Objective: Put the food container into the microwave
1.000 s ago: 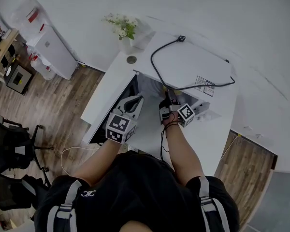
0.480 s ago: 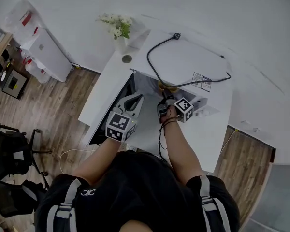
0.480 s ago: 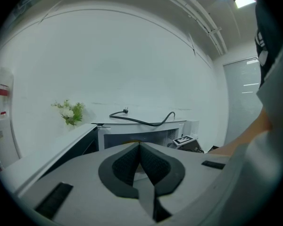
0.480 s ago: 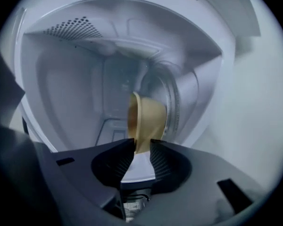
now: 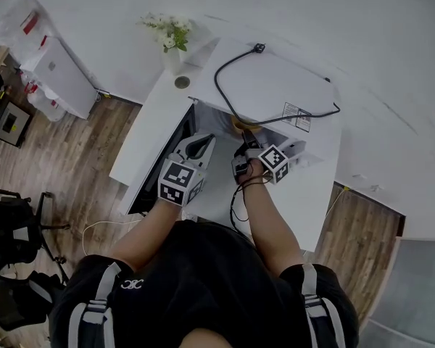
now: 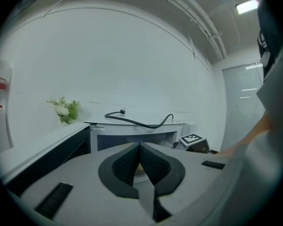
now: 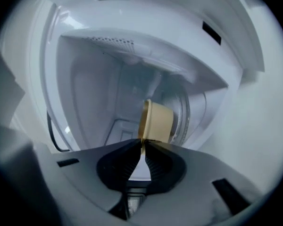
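The small tan plastic food container (image 7: 158, 121) is held by its thin rim in the right gripper (image 7: 143, 147), whose jaws are squeezed tight on it. It is just inside the open white microwave (image 7: 94, 79), right past the jaw tips. The left gripper (image 6: 140, 149) is outside the microwave, closed and holding nothing.

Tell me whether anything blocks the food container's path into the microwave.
Nothing visible does. The right gripper holds the food container by its rim at the mouth of the microwave, and no object shows in the cavity ahead. The door is swung out to the left, off the path.
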The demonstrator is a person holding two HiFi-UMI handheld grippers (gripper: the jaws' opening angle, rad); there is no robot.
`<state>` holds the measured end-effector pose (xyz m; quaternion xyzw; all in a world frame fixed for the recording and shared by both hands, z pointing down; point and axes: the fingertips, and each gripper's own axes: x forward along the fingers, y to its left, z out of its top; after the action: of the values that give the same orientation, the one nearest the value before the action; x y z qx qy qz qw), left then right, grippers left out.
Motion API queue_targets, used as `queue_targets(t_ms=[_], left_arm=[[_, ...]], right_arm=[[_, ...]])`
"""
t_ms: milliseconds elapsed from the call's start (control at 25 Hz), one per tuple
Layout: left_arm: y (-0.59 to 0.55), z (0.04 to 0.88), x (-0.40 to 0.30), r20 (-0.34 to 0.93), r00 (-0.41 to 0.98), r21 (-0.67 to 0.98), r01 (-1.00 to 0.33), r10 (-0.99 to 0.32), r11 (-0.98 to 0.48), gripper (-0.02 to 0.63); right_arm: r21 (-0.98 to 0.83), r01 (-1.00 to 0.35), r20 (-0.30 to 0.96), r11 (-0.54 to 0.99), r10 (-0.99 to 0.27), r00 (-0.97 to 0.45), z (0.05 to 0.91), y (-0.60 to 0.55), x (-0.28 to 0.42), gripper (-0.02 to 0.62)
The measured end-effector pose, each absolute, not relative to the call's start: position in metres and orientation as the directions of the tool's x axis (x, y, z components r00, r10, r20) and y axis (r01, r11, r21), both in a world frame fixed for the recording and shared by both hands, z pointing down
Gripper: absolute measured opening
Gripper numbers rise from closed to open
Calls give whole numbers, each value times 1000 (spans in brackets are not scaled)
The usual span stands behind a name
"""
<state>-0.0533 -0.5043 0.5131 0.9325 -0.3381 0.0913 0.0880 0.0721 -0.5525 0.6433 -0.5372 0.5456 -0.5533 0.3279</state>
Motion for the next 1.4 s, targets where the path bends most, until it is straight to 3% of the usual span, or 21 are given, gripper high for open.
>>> queue_targets(t_ms=[520, 720, 880, 1080, 1400], left_arm=[[-499, 515, -11, 220, 798, 113, -592, -561, -798, -6], [-492, 513, 10, 211, 823, 110, -556, -527, -824, -6], [-482, 515, 32, 199, 844, 108, -525, -499, -844, -6], [-470, 510, 58, 182, 870, 101, -479, -458, -872, -6], [-462, 513, 78, 193, 883, 93, -450, -427, -888, -7]], right_arm=[[-778, -627, 144, 29, -964, -224, 577, -504, 89, -2], [-547, -829, 76, 116, -979, -188, 531, -475, 105, -2], [-294, -953, 50, 79, -994, -98, 495, -452, 124, -2], [-149, -987, 46, -60, -997, 54, 475, -426, 156, -3], [-120, -990, 64, -70, -996, 63, 483, -408, 164, -3]])
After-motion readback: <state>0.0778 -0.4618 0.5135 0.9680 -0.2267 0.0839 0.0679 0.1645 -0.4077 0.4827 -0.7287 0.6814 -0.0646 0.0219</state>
